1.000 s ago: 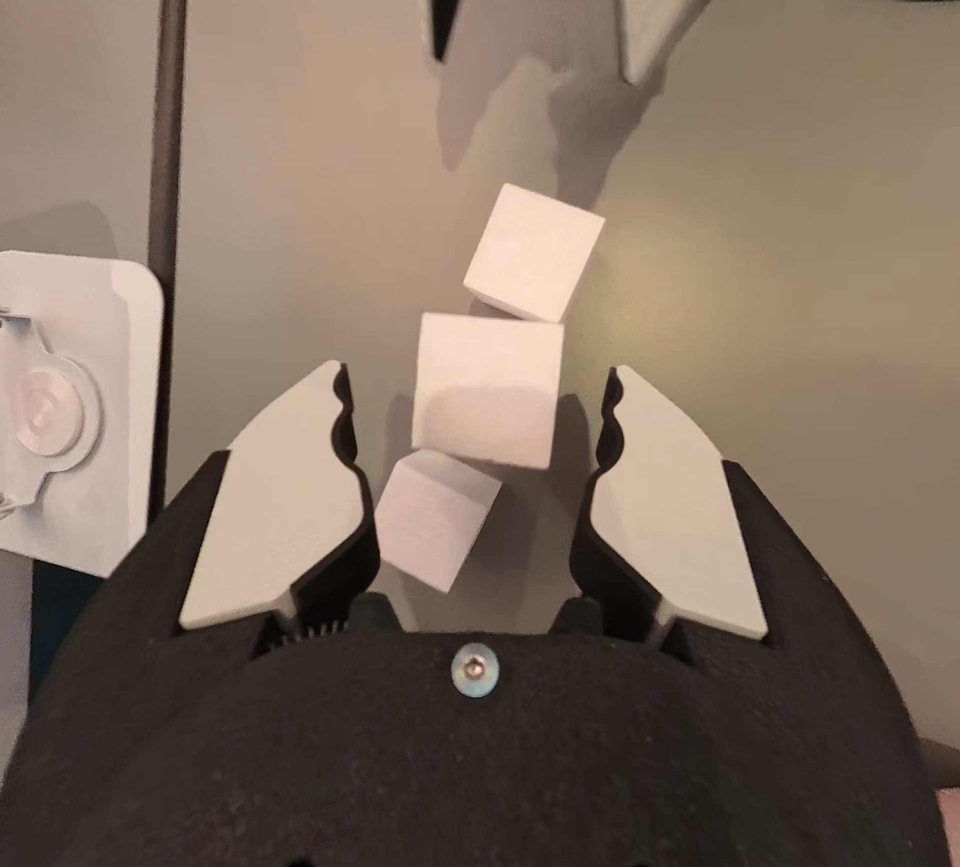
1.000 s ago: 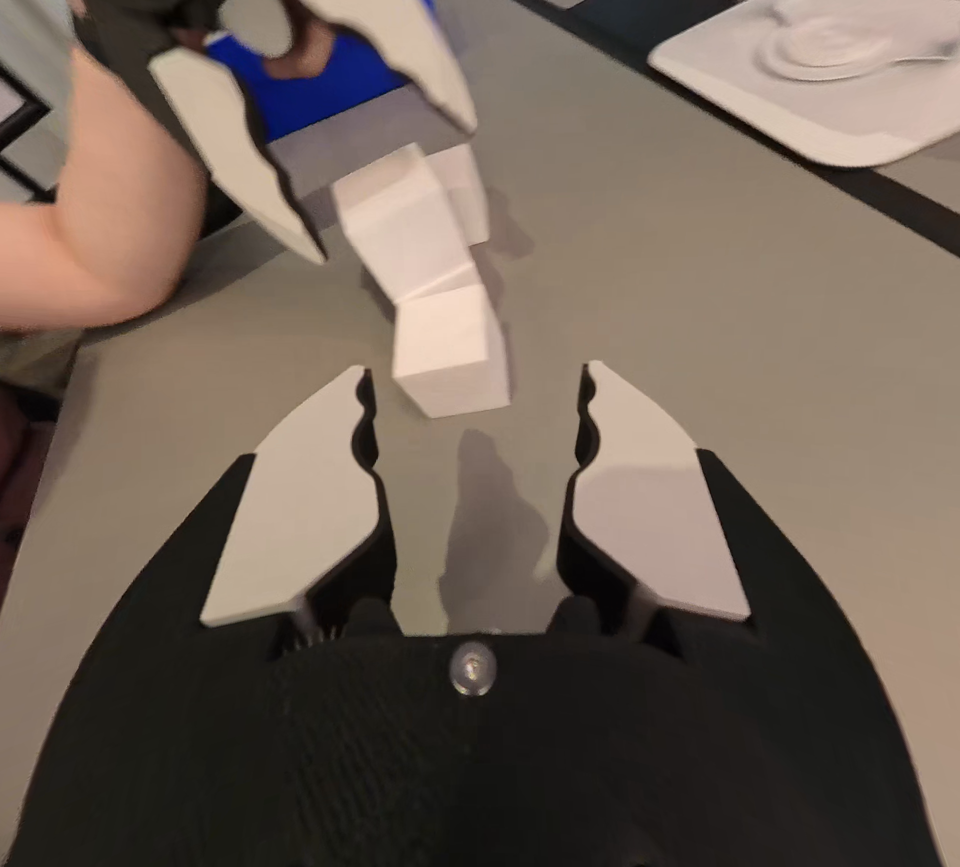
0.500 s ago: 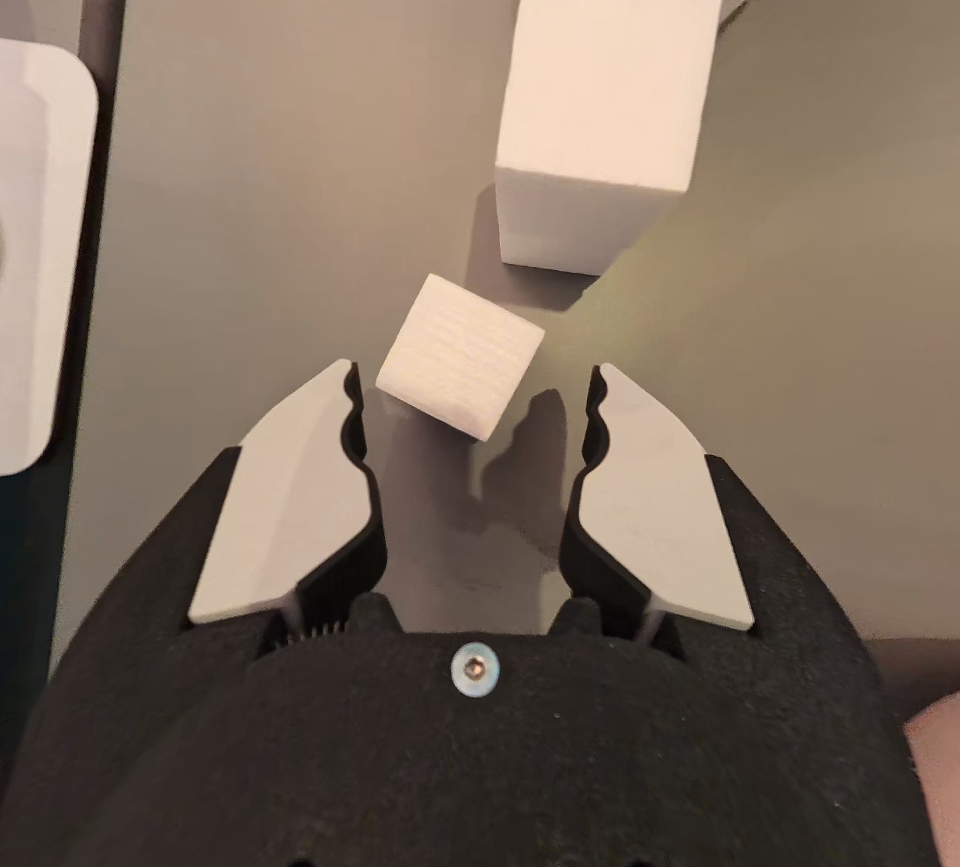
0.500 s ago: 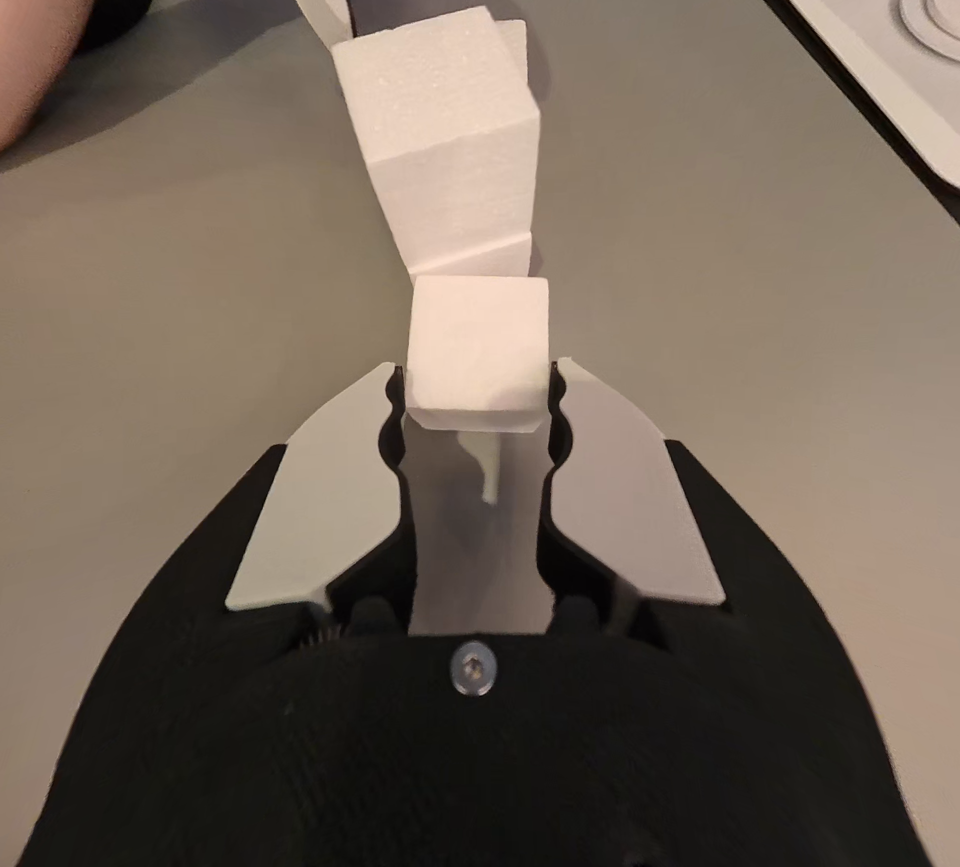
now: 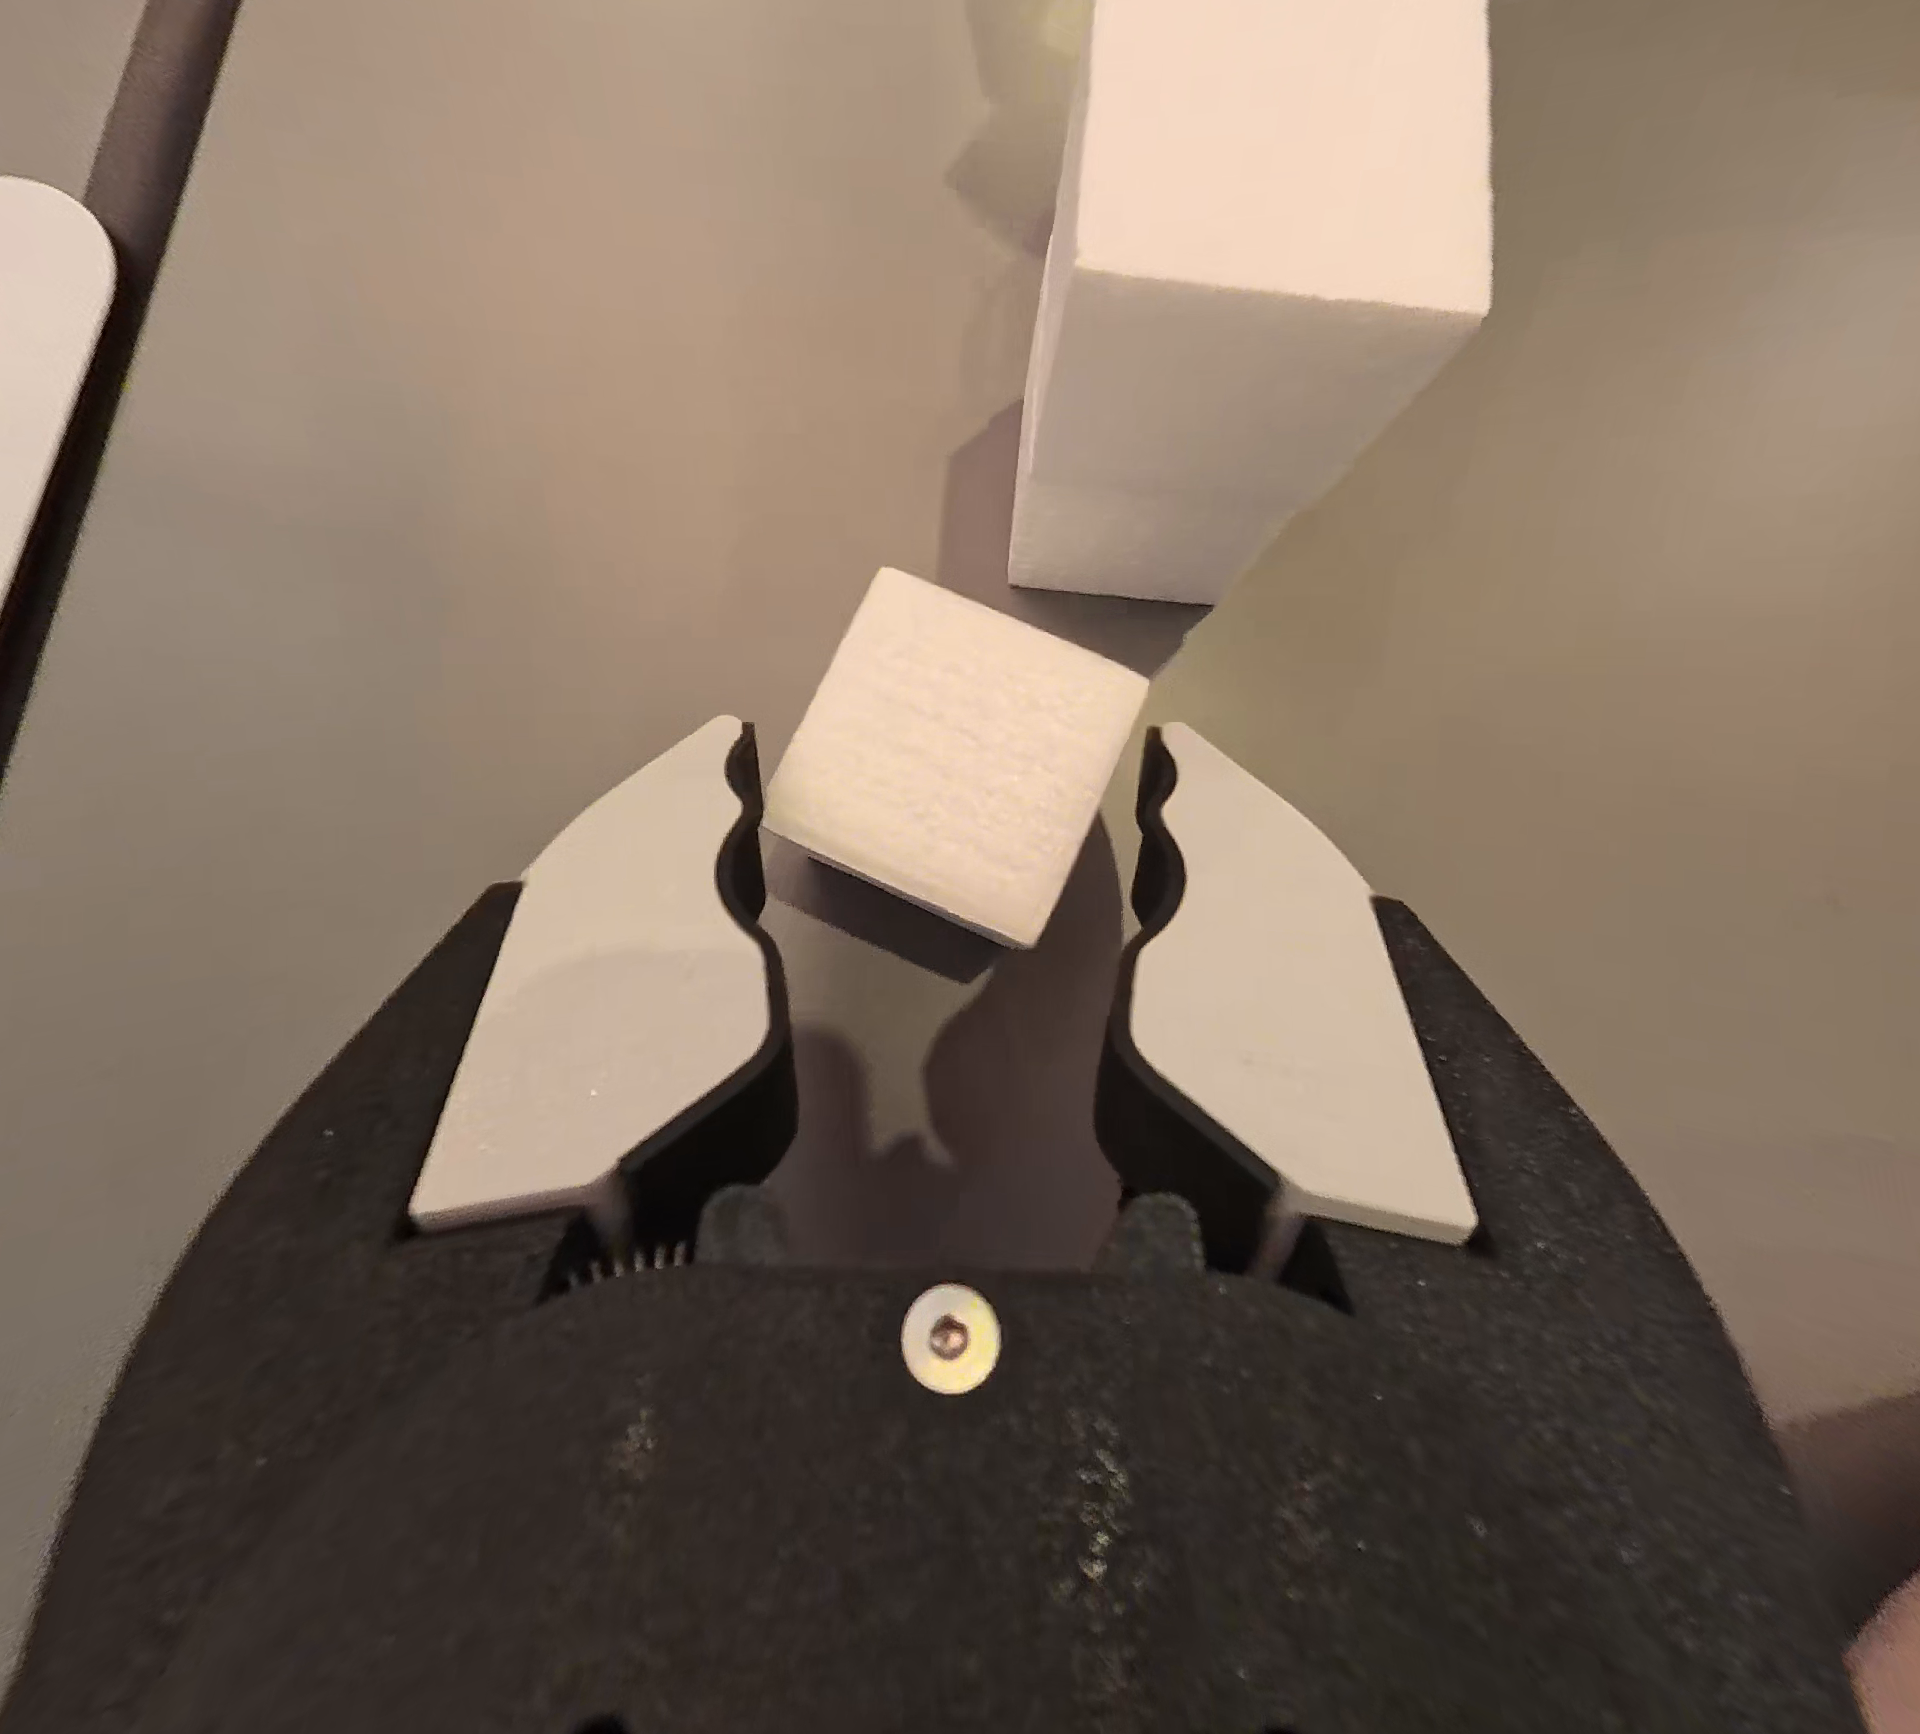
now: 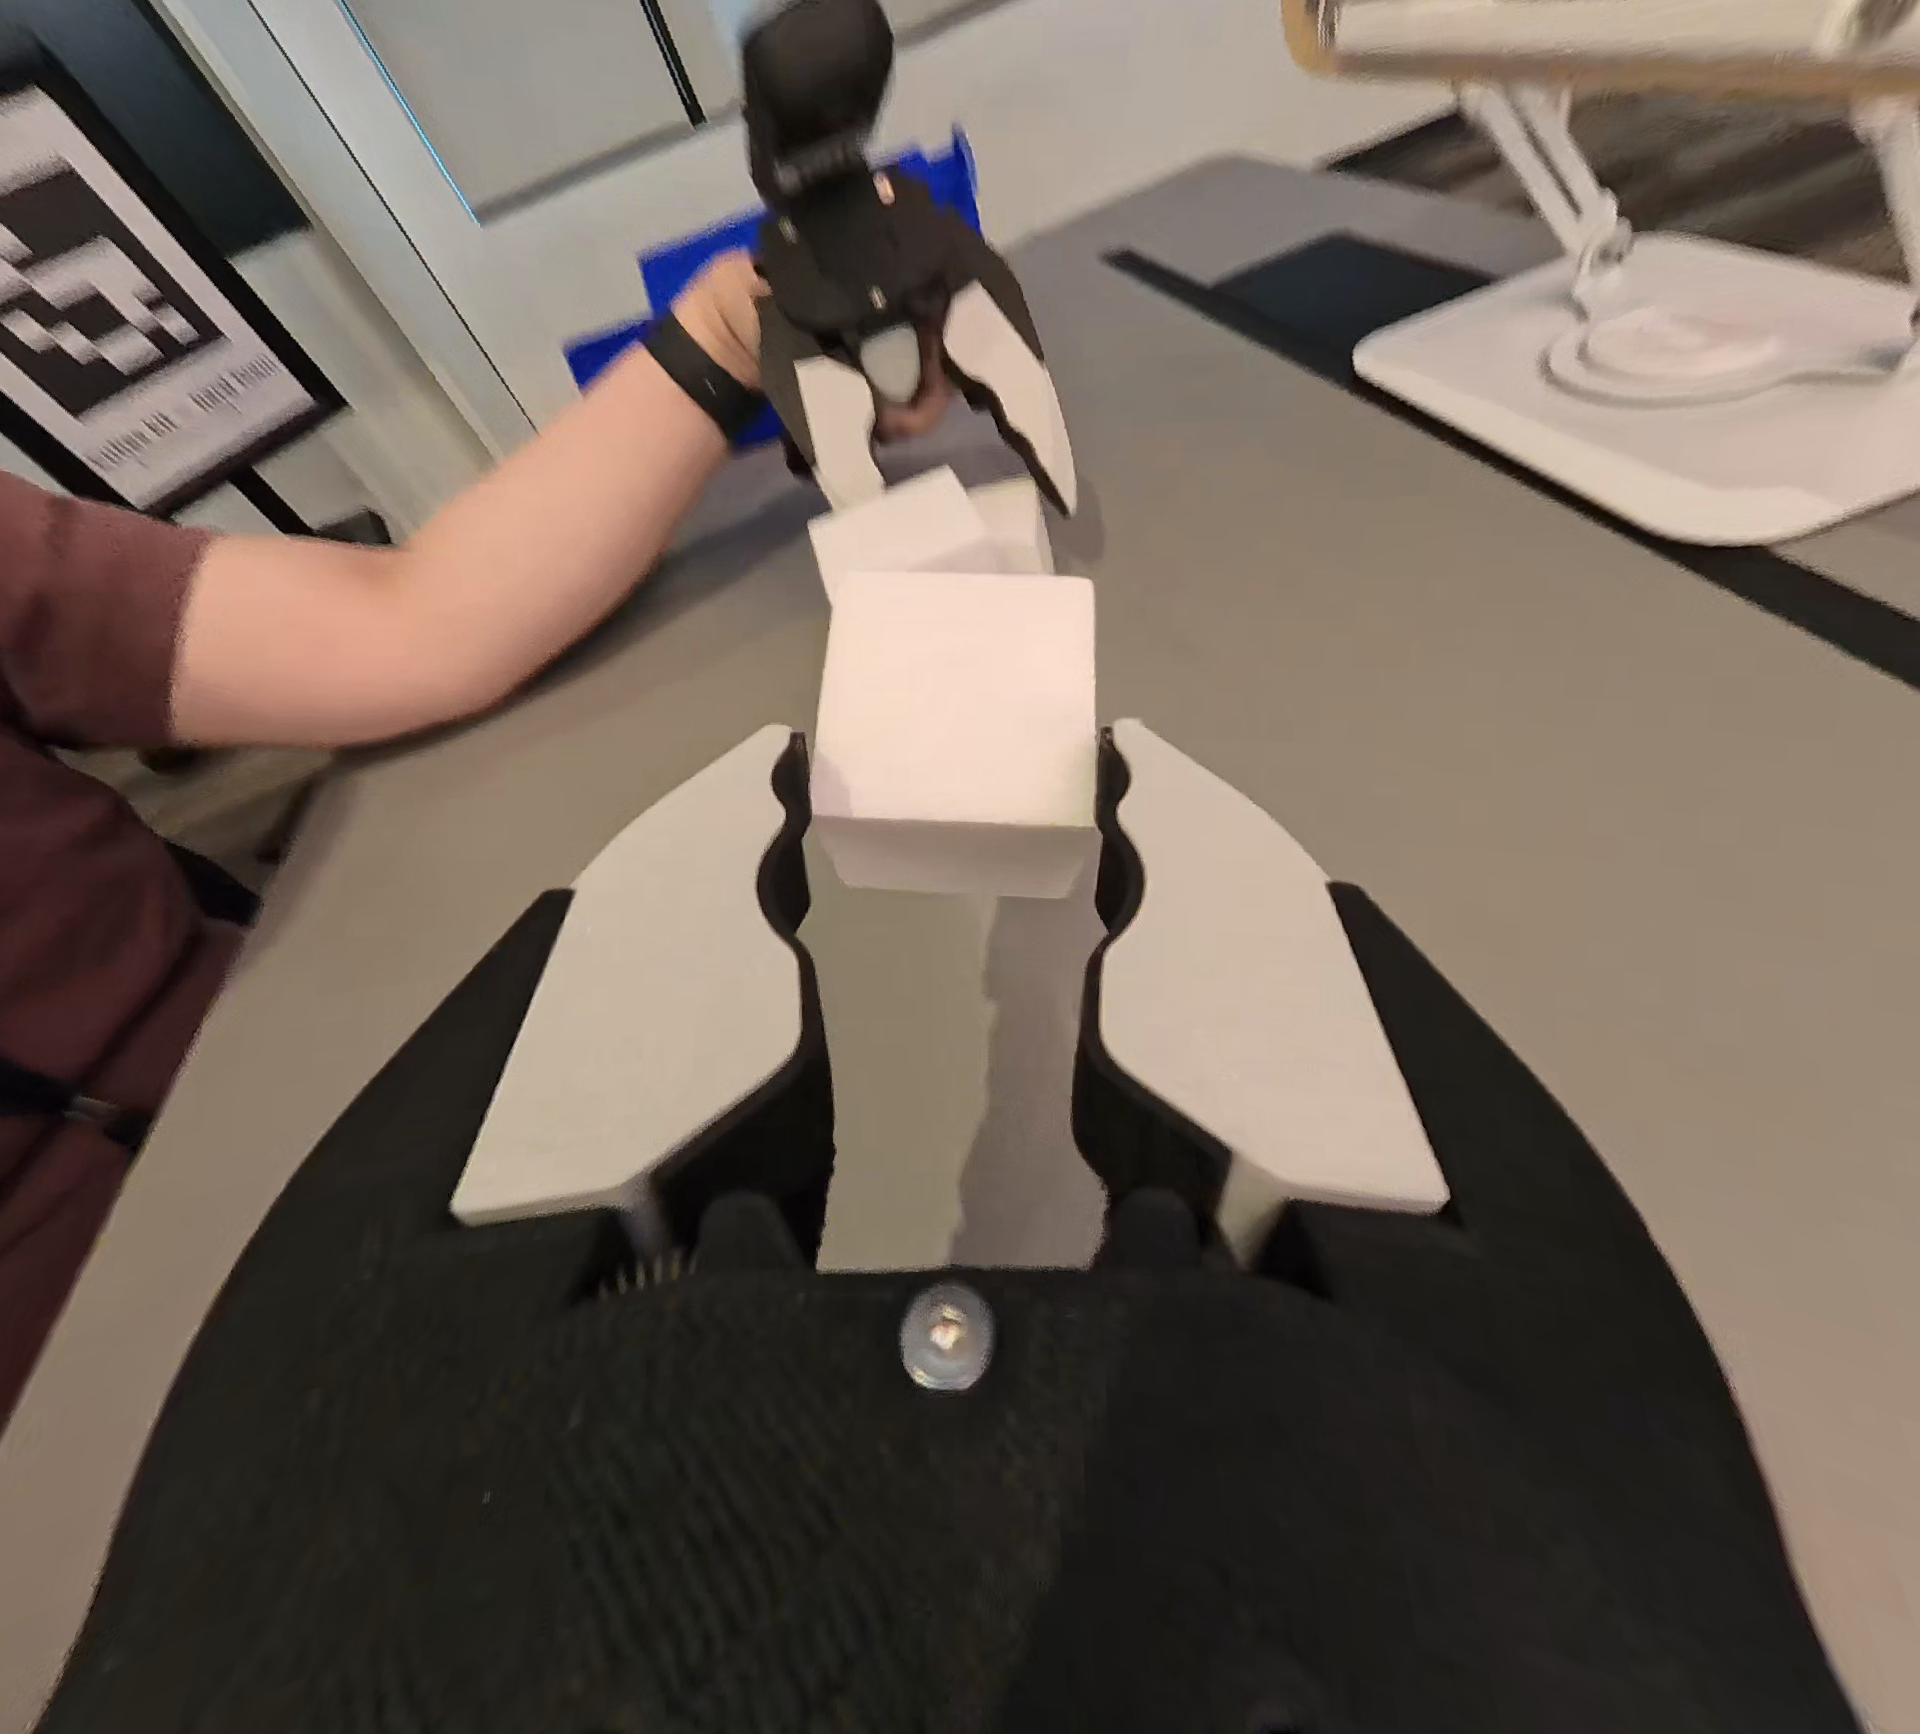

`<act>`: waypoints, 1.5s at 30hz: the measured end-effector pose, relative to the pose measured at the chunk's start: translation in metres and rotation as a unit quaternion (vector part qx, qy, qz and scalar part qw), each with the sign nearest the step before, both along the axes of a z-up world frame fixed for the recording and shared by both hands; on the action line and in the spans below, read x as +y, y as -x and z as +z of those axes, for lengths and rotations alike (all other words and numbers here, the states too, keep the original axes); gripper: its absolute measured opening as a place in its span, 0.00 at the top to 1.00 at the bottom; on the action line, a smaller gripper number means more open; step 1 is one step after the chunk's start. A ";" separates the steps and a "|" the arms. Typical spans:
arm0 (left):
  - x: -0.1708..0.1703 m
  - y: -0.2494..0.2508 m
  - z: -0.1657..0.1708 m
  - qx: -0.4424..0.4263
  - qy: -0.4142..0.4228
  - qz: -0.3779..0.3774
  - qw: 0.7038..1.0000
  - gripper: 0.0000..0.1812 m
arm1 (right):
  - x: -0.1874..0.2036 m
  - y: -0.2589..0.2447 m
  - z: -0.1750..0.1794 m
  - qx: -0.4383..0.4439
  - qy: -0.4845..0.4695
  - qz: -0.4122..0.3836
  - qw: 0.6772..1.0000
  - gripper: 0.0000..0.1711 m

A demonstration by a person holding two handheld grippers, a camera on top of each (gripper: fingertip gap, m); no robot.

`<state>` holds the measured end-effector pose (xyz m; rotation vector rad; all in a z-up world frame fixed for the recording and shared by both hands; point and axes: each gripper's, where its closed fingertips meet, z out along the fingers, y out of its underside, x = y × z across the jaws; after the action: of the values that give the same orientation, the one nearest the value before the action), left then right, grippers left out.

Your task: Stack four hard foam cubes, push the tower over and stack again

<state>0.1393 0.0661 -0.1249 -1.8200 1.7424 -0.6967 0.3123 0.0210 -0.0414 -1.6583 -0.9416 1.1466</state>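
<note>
Both claws are black, grainy-surfaced bodies with two pale grey fingers whose inner edges are wavy and dark. Right gripper [image 6: 951, 785] pinches one white foam cube [image 6: 956, 728] squarely between its fingertips, lifted clear of the grey table [image 6: 1455, 853], the cube's faces flat and finely pebbled, its edges crisp. Left gripper [image 5: 945, 811] is spread apart around a second foam cube [image 5: 951, 811], which sits turned at an angle on the tabletop; its left corner lies just beside or against the left finger, and the right finger stands clear of it. Beyond that cube, near it, two more cubes form a short stack [image 5: 1257, 250], one squarely on the other with a faint seam low down. That makes four cubes in all: one held, one loose, two stacked. From the right wrist view the left gripper appears farther off, held by a person's hand [image 6: 727, 323] with a dark wristband [image 6: 701, 380]. A white stand [image 6: 1621, 396] with a smooth rounded base rests on the far right of the table.
</note>
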 end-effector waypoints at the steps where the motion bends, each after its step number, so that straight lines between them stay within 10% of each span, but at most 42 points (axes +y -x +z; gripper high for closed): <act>1: -0.002 -0.001 0.000 -0.002 0.006 -0.003 1.000 0.62 | -0.001 0.002 0.012 0.031 -0.005 0.005 0.999 0.69; 11: -0.004 0.004 0.001 0.026 -0.015 -0.010 1.000 0.64 | -0.006 0.068 0.082 0.043 -0.132 0.061 0.988 0.69; 22: -0.014 0.036 0.050 0.031 -0.060 0.031 0.997 0.64 | 0.004 0.106 0.039 -0.197 -0.124 0.154 0.960 0.69; 45: -0.019 0.034 0.093 0.012 -0.137 0.054 0.989 0.64 | 0.007 0.114 0.018 -0.210 -0.088 0.162 0.960 0.69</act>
<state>0.1048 0.0473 -0.0319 -1.7217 1.6491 -0.3725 0.1986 0.0281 -0.0233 -1.6693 -1.5870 0.8937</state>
